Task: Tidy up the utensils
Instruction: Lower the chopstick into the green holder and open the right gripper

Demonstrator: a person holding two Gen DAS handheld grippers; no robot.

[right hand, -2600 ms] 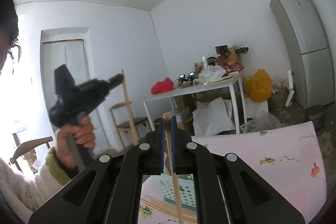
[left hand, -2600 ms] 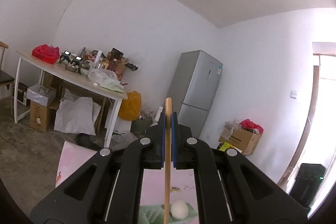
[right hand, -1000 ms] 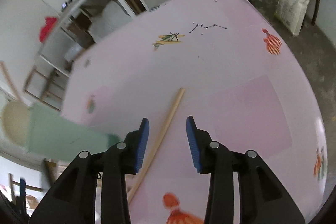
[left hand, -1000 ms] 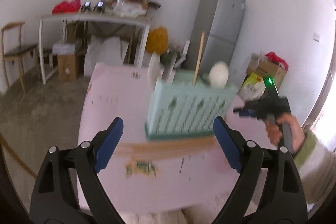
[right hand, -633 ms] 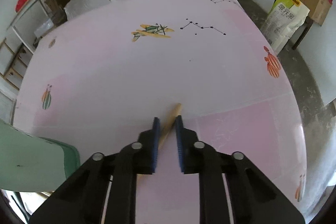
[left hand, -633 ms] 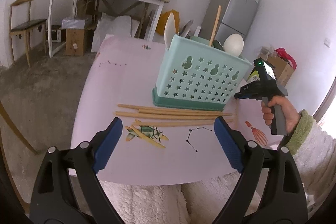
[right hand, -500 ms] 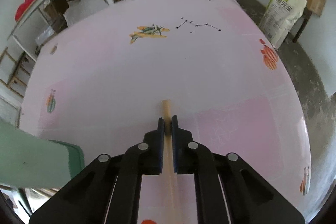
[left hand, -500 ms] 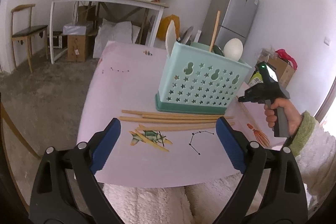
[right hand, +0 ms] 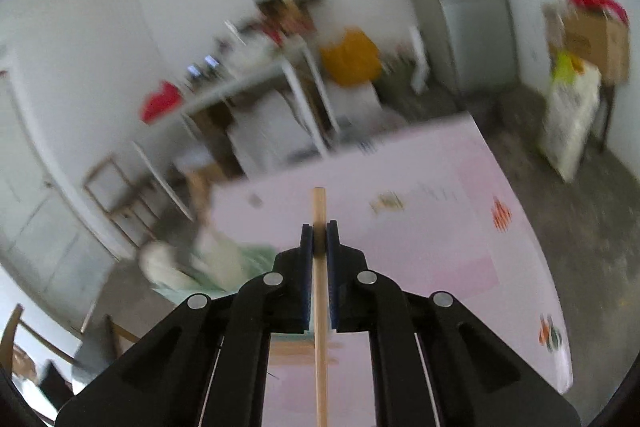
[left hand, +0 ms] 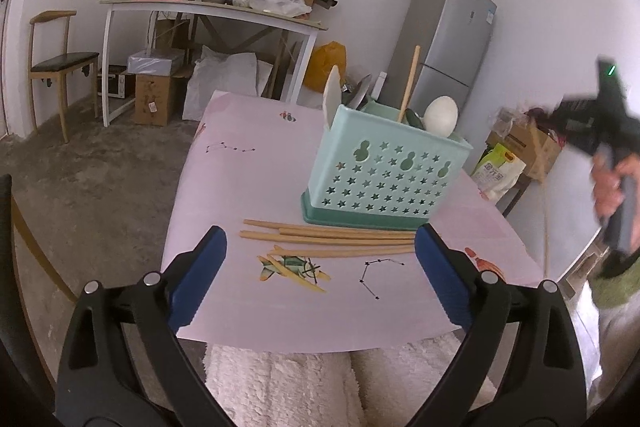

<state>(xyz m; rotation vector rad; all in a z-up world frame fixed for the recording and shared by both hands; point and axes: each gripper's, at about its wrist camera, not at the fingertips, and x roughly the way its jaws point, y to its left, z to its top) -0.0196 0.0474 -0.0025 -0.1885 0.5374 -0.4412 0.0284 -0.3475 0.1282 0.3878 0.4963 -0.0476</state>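
Between the right gripper [right hand: 319, 231] pads, a chopstick [right hand: 320, 327] stands clamped.

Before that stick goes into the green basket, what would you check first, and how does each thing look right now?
1. Right gripper shut firmly on the wooden chopstick: ok, the pads pinch it on both sides.
2. Chopstick lifted off the pink table: ok.
3. Green basket upright on the table: ok.
4. Room in the basket: cannot tell; a chopstick, spoons and a white utensil already stand in it, and its inside is hidden.
5. Left gripper free: ok, jaws opening, with nothing between them.
6. Chopsticks on the table waiting in front of the basket: ok, several lie there.
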